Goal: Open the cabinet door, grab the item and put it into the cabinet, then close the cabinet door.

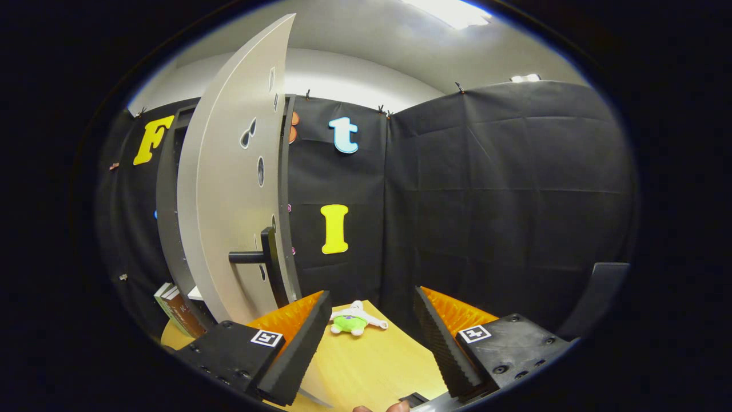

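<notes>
A small green and white plush toy (353, 321) lies on the wooden table (377, 366), just beyond my fingers and nearer the left one. My gripper (372, 337) is open, with nothing between its fingers. To the left stands the cabinet (167, 217) with its pale grey door (229, 189) swung open toward me. The door's dark handle (260, 256) sticks out near its lower edge, just above my left finger (297, 343).
Some books (177, 312) stand at the foot of the cabinet, left of the door. A dark chair back (597, 297) rises at the right past the table. Black cloth walls close the booth behind the table.
</notes>
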A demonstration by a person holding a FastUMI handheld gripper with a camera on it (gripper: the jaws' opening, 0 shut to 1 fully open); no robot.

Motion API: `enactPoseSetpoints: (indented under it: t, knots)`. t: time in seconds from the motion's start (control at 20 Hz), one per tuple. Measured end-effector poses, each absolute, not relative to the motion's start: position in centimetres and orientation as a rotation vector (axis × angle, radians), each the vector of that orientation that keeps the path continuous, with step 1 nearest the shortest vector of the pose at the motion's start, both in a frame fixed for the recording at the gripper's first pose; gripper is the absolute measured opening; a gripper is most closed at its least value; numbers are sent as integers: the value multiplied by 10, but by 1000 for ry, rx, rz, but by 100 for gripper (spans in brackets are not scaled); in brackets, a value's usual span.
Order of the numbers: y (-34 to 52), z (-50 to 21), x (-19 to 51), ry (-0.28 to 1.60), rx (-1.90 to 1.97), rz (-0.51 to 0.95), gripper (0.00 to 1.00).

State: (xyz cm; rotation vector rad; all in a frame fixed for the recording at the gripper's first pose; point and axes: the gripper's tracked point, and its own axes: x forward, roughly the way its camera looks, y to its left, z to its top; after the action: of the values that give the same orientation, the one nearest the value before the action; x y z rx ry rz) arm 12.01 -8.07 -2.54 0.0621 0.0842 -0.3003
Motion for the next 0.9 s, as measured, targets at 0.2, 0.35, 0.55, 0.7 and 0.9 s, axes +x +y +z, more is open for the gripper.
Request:
enactPoseSetpoints:
  t: [0.2, 0.35, 0.55, 0.7, 0.9]
  knots:
    - [-61, -24, 117, 87, 65, -280, 96]
    - [-46, -25, 117, 94, 77, -262, 96]
    - [-16, -28, 119, 95, 95, -210, 96]
    - [16, -30, 123, 104, 117, -156, 97]
    - [64, -31, 134, 109, 138, -69, 97]
